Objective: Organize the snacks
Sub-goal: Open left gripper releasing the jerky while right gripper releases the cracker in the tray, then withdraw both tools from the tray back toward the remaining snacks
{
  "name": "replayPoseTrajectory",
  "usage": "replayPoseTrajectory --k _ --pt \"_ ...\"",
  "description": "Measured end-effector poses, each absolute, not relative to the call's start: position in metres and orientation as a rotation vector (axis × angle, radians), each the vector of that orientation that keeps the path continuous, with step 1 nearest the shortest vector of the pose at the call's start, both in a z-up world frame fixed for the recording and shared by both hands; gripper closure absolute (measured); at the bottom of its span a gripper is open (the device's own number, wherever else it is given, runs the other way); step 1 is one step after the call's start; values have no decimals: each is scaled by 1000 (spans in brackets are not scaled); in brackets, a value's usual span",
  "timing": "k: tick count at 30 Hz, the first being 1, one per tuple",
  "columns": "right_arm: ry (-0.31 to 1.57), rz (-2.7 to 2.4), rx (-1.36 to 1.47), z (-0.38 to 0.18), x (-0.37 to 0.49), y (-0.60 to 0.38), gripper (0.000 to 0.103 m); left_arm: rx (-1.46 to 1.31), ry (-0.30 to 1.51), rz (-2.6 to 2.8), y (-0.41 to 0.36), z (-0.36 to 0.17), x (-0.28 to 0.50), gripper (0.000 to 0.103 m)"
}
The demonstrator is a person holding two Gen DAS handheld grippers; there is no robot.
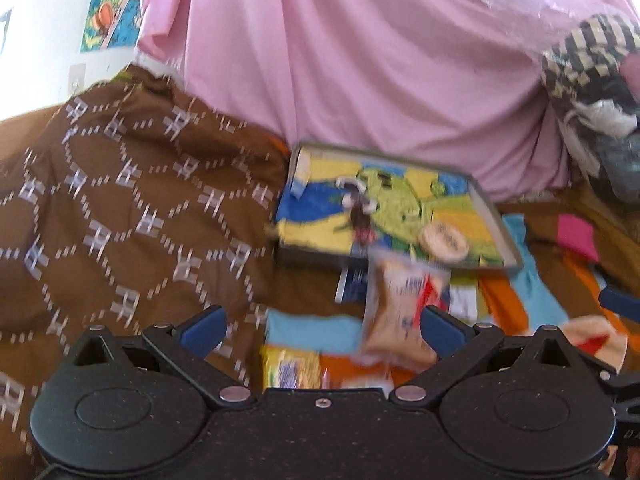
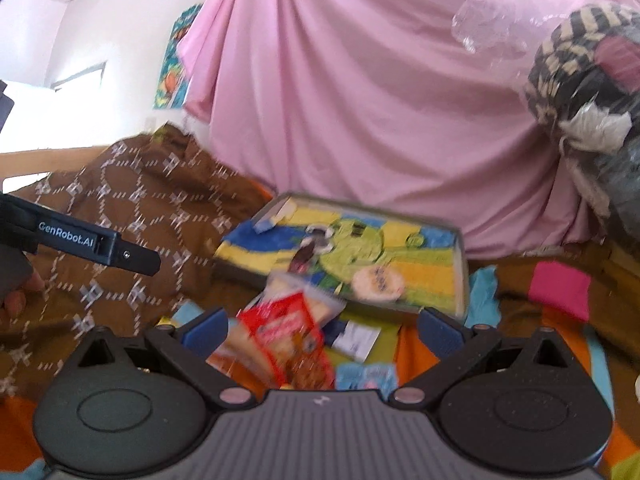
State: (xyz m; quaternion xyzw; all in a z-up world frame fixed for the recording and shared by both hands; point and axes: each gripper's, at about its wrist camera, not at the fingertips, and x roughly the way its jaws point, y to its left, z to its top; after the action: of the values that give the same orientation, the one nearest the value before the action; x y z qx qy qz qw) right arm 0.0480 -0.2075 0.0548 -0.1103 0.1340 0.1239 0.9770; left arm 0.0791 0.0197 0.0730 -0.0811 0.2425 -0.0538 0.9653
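Snacks first: I count 1 clear pkt w/ tan contents (image 1: 402, 312) lying just in front of my left gripper (image 1: 322, 326), close by its right-side finger; can't tell if they touch, frame's blurry. 1 yellow pkt (image 1: 290, 366) sits lower, near the gripper body. From the right wrist cam I see 1 red-and-clear pkt (image 2: 290, 344) between the fingers of my right gripper (image 2: 322, 326), nearer the left-side pad. 1 small white pkt (image 2: 356, 338) lies beyond it, 1 light-blue pkt (image 2: 366, 376) just beside. Both claws are spread wide, pinching nothing.

1 tray (image 1: 496, 216) w/ a bright cartoon lining sits just past the pkts, 1 round pale lid-like disc (image 1: 444, 242) in it. Behind: pink sheet (image 1: 360, 60). Brown patterned cloth (image 1: 120, 200) bunches up to the left. Striped bundle (image 1: 592, 56) far right. Bedding underneath is orange, teal, pink patches.
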Motion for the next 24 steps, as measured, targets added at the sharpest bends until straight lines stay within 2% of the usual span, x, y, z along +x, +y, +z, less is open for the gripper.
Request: replayPoseTrajectory --k 13,24 --pt "480 278 -218 9 39 -195 0 -183 637 -67 34 23 48 1" --pt "581 315 -220 -11 46 -187 0 -169 696 -24 39 6 48 1"
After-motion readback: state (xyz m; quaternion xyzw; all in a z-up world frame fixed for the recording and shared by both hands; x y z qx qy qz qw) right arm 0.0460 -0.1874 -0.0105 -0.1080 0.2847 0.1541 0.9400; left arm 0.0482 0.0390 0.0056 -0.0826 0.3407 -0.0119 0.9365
